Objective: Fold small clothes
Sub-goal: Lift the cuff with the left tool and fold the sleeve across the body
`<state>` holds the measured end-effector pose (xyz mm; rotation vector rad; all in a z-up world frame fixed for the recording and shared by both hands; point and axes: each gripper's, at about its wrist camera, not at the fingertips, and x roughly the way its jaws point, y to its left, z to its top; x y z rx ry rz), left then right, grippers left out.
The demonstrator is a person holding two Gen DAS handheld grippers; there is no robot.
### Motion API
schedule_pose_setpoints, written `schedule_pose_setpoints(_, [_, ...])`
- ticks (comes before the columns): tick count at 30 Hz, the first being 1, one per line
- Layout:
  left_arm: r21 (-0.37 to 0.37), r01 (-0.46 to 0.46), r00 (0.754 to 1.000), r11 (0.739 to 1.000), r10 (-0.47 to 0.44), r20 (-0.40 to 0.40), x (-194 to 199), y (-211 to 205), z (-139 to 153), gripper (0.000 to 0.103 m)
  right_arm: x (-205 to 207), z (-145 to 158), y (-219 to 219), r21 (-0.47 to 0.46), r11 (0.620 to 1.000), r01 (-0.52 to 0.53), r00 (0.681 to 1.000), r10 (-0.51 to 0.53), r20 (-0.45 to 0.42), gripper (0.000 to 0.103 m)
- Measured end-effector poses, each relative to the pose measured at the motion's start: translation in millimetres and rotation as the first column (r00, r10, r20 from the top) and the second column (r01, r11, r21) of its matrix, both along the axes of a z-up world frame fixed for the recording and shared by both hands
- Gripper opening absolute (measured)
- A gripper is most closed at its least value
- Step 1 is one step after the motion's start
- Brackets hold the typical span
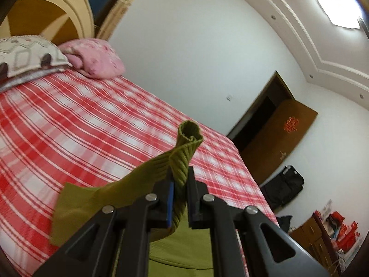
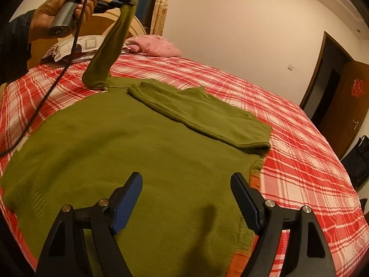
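An olive green knit sweater [image 2: 138, 152] lies spread on the red plaid bed [image 2: 299, 152]. One sleeve [image 2: 203, 113] is folded across its body. My left gripper [image 1: 180, 182] is shut on the ribbed cuff [image 1: 186, 143] of the other sleeve and holds it high above the bed; in the right wrist view the left gripper [image 2: 129, 1] is at top left with the sleeve [image 2: 108, 50] hanging taut from it. My right gripper [image 2: 186, 184] is open and empty, hovering just above the sweater's near part.
A pink pillow [image 2: 154, 46] and a patterned pillow [image 2: 76, 46] lie at the headboard [image 1: 53, 11]. A cable [image 2: 46, 97] trails from the left gripper over the bed. A brown door [image 2: 346, 106] and a dark bag [image 2: 357, 159] stand at the right wall.
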<state>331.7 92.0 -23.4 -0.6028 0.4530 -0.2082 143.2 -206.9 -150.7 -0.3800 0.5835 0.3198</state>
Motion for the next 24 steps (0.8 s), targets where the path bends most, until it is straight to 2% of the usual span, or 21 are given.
schedule_pose_setpoints(4, [0.011,0.070,0.997,0.998,-0.070,-0.013,9,-41,-5,0.009,4,-2,-5,0.012,1.000,0.009,1.000,-0.009,-0.010,0.079])
schedule_pose_setpoints(11, [0.107,0.166,0.984,0.980,-0.157,-0.082,21,-110,-32,0.009,6,-5,-11,0.035,0.999,0.016,0.999,-0.015,-0.033,0.079])
schedule_pose_setpoints(16, [0.168,0.219,0.970,0.961,-0.195,-0.148,28,-140,-55,0.012,7,-8,-16,0.045,0.999,0.022,0.999,-0.020,-0.042,0.079])
schedule_pose_setpoints(19, [0.228,0.256,0.962,0.939,-0.224,-0.157,21,-154,-59,0.036,10,-11,-18,0.049,0.998,0.026,0.998,-0.023,-0.055,0.079])
schedule_pose_setpoints(21, [0.271,0.252,0.965,0.929,-0.223,-0.134,10,-158,-56,0.065,11,-13,-20,0.053,0.998,0.032,0.997,-0.028,-0.065,0.079])
schedule_pose_setpoints(23, [0.313,0.242,0.970,0.918,-0.220,-0.106,0,-155,-52,0.074,13,-15,-22,0.060,0.998,0.037,0.997,-0.033,-0.076,0.079])
schedule_pose_setpoints(24, [0.332,0.240,0.970,0.912,-0.219,-0.101,-3,-153,-52,0.074,14,-15,-23,0.061,0.997,0.039,0.996,-0.034,-0.080,0.079])
